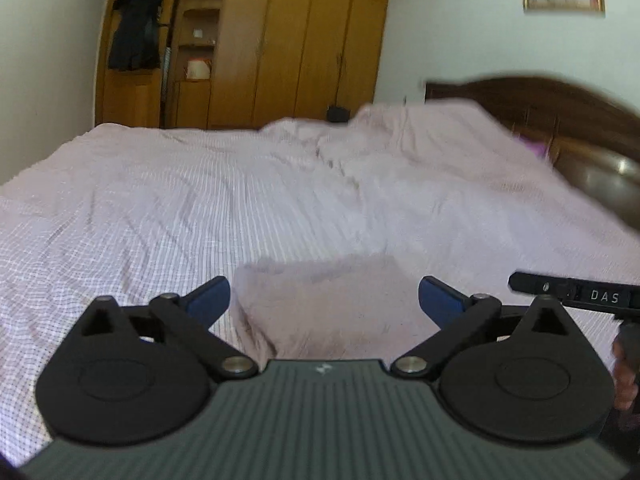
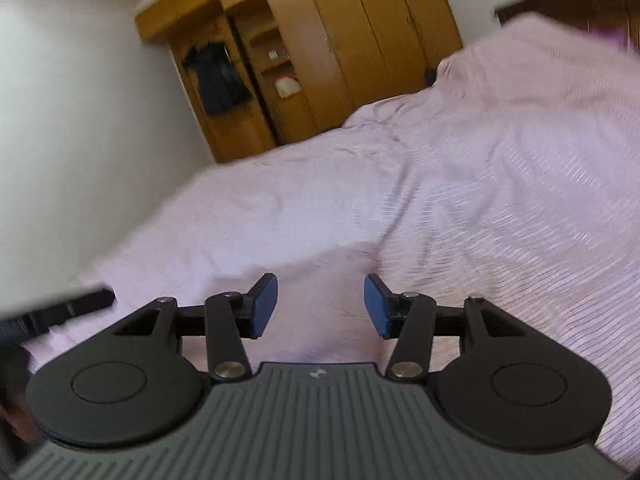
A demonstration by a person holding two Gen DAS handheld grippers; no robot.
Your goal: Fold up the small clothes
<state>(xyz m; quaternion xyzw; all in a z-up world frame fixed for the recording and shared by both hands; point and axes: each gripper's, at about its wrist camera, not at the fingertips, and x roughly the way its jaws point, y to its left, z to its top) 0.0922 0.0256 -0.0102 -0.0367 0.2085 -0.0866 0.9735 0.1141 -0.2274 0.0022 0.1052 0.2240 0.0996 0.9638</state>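
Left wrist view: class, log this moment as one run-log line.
left tool: open, empty | right tool: open, empty | pink cloth: flat on bed, between left tool's fingers, ungrasped

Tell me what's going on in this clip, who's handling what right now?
A person holds a two-finger gripper in each hand over a bed covered in pink checked fabric. The left gripper is wide open above a small pinkish folded garment lying on the bed. The right gripper is also open and holds nothing. Neither grips the garment. A wooden wardrobe stands behind.
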